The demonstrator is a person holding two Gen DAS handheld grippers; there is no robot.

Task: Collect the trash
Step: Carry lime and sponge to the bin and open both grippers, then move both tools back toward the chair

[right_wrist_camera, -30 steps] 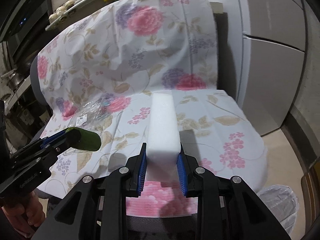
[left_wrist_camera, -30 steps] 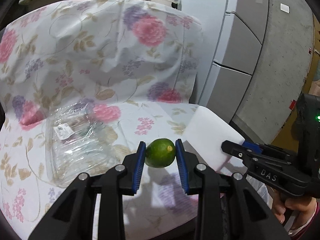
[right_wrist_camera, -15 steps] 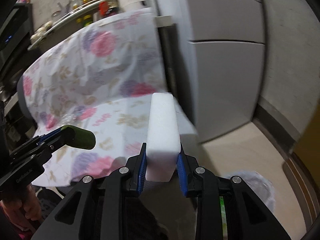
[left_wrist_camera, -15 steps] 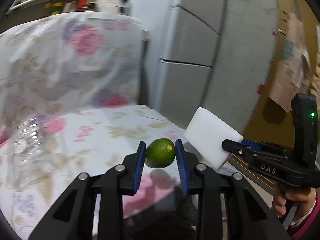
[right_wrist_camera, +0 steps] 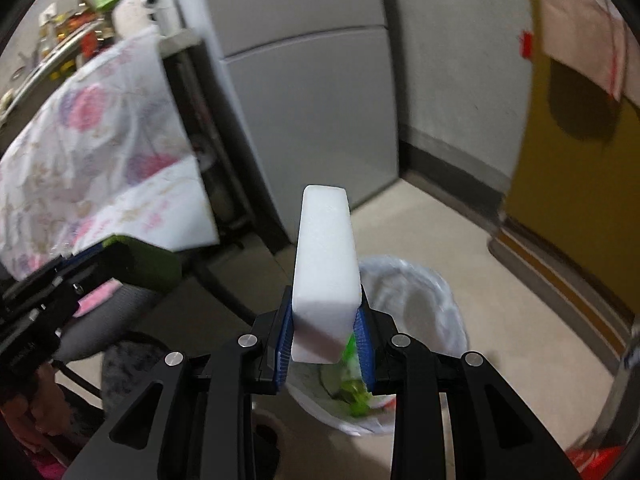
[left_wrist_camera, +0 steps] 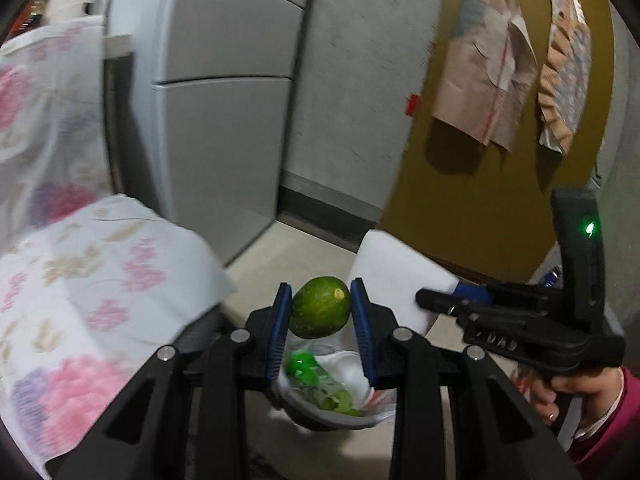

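My left gripper [left_wrist_camera: 320,308] is shut on a green lime [left_wrist_camera: 319,313] and holds it in the air above a trash bin [left_wrist_camera: 332,412] lined with a white bag, with green trash inside. My right gripper [right_wrist_camera: 324,320] is shut on a white foam block [right_wrist_camera: 325,268] and holds it over the same bin [right_wrist_camera: 416,292]. The right gripper and its block [left_wrist_camera: 396,276] show at the right of the left wrist view. The left gripper with the lime [right_wrist_camera: 140,260] shows at the left of the right wrist view.
A chair draped in a floral cloth [left_wrist_camera: 80,280] stands at the left. A grey refrigerator [left_wrist_camera: 224,120] stands behind it. A yellow door [left_wrist_camera: 480,160] with hanging paper bags is at the right. The floor [right_wrist_camera: 460,248] is pale beige.
Both grippers swung right, away from the floral chair, and now hang over the trash bin. The lime and the foam block stay gripped.
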